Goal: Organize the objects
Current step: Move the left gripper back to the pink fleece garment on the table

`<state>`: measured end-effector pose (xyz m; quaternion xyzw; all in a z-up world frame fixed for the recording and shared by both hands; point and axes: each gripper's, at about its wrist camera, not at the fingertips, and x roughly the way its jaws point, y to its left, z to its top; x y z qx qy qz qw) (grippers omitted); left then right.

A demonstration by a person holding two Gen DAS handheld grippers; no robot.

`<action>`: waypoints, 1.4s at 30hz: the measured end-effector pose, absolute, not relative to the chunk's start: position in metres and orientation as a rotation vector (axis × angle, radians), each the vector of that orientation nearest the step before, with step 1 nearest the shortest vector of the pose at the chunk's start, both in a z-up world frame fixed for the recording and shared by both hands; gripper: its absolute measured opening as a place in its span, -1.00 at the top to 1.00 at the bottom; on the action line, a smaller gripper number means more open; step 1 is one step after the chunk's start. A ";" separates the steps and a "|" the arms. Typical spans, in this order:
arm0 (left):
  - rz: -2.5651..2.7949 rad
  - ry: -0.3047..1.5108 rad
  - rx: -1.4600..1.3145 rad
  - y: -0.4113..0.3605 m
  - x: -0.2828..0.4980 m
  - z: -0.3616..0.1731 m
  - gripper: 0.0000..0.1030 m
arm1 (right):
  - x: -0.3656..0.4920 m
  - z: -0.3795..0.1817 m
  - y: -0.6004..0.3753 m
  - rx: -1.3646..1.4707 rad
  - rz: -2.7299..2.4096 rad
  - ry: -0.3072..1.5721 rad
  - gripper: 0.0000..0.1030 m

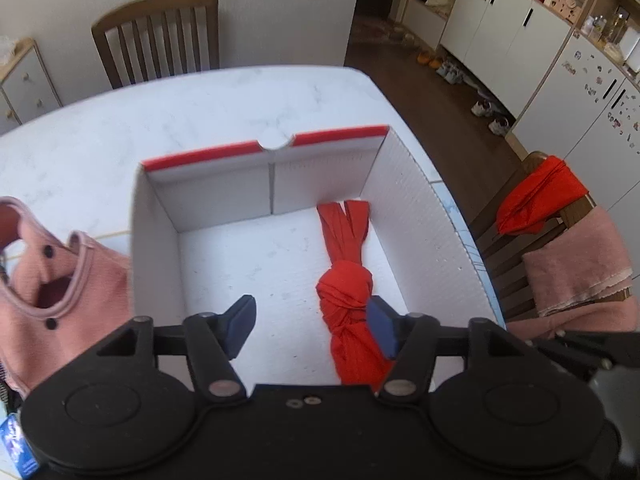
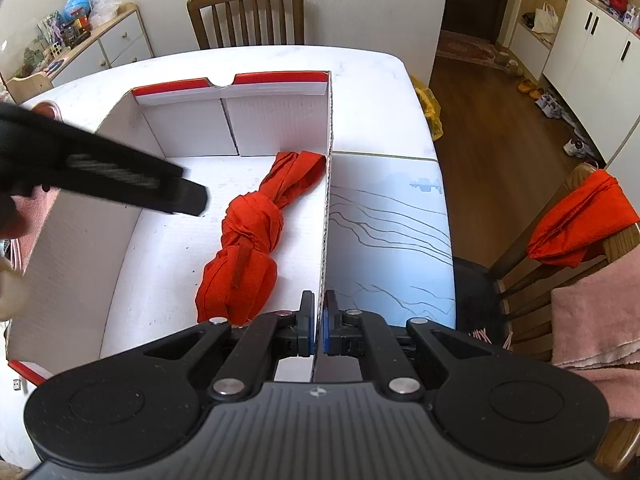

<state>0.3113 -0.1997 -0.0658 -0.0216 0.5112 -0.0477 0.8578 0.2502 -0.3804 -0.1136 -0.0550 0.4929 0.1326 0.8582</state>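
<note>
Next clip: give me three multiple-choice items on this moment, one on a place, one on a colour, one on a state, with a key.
1. Where does the knotted cloth lie?
A. inside the white box
B. on the chair
C. on the floor

2. What colour is the knotted cloth?
A. blue
B. red
C. green

3. What is the right claw doing?
A. hanging open
B. gripping the cloth
C. pinching the box's right wall

Key: 1 A, it rests on the box floor; 2 B, bright red in both views; 3 C, its pads clamp the cardboard edge.

Bright daylight, fisheye-warped edges, slight blur
</note>
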 end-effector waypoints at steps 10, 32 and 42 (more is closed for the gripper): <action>-0.072 0.981 -0.059 -0.175 0.276 -0.033 -0.47 | 0.252 -0.115 -0.379 -0.133 0.277 1.033 0.94; -0.062 0.915 -0.119 -0.128 0.244 -0.021 -0.97 | 0.256 -0.112 -0.377 -0.125 0.260 1.032 0.94; -0.003 0.902 -0.121 -0.101 0.236 -0.022 -0.98 | 0.260 -0.110 -0.374 -0.123 0.249 1.034 0.94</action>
